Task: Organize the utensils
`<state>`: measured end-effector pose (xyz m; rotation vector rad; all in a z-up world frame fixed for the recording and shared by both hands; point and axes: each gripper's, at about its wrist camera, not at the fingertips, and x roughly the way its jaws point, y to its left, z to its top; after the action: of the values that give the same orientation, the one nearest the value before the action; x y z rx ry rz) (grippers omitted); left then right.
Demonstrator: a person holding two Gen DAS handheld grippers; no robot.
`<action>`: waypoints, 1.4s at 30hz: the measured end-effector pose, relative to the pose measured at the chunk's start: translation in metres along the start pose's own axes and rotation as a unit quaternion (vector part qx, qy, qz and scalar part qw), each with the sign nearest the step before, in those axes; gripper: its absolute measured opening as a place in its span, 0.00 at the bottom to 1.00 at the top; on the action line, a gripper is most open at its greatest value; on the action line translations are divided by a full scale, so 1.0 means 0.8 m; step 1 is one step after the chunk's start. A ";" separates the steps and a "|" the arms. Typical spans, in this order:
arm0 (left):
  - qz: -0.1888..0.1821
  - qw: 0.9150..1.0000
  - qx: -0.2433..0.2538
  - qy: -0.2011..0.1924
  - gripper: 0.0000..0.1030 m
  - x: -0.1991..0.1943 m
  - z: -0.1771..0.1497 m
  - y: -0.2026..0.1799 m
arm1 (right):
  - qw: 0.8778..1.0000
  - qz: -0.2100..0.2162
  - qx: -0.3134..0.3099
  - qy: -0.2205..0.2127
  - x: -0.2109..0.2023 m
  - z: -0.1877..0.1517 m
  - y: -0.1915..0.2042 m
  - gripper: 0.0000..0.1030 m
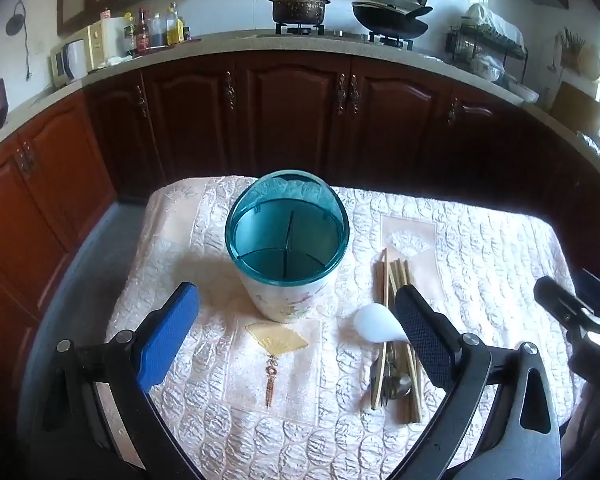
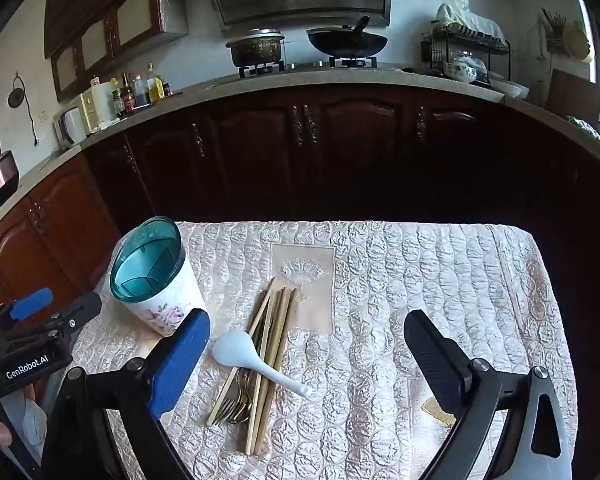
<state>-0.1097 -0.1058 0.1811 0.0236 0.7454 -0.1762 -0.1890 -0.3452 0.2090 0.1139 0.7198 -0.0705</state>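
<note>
Both grippers, the left gripper (image 1: 296, 332) and the right gripper (image 2: 306, 350), hover wide open and empty over the quilted table (image 2: 420, 280). Chopsticks (image 2: 274, 344), a fork (image 2: 230, 404) and a white spoon (image 2: 252, 354) lie piled just right of the upright teal-rimmed utensil holder (image 2: 156, 280).

Utensil holder (image 2: 156, 280) upright on tablecloth (image 2: 420, 280), left of chopsticks (image 2: 274, 344); rice paddle (image 2: 252, 356) across them, over fork (image 2: 230, 404)
</note>
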 end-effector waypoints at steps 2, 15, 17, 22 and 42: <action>0.000 1.000 0.000 -0.003 0.96 -0.001 0.000 -0.001 | 1.000 -0.004 0.000 -0.001 0.002 0.000 0.005 0.95; 0.002 1.000 0.004 -0.024 0.96 -0.012 0.006 -0.007 | 1.000 -0.007 -0.003 -0.014 -0.008 0.005 0.000 0.95; 0.002 1.000 0.004 -0.026 0.96 -0.013 0.006 -0.008 | 1.000 -0.010 -0.005 -0.015 -0.008 0.007 0.000 0.95; 0.001 1.000 0.004 -0.026 0.96 -0.013 0.006 -0.009 | 1.000 -0.007 -0.007 -0.004 -0.005 0.007 0.003 0.95; 0.001 1.000 0.005 -0.022 0.96 -0.009 0.009 -0.014 | 1.000 -0.009 -0.014 0.017 0.005 0.004 0.007 0.95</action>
<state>-0.1116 -0.1167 0.1918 0.0310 0.7012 -0.1776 -0.1834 -0.3398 0.2089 0.0824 0.7555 -0.0755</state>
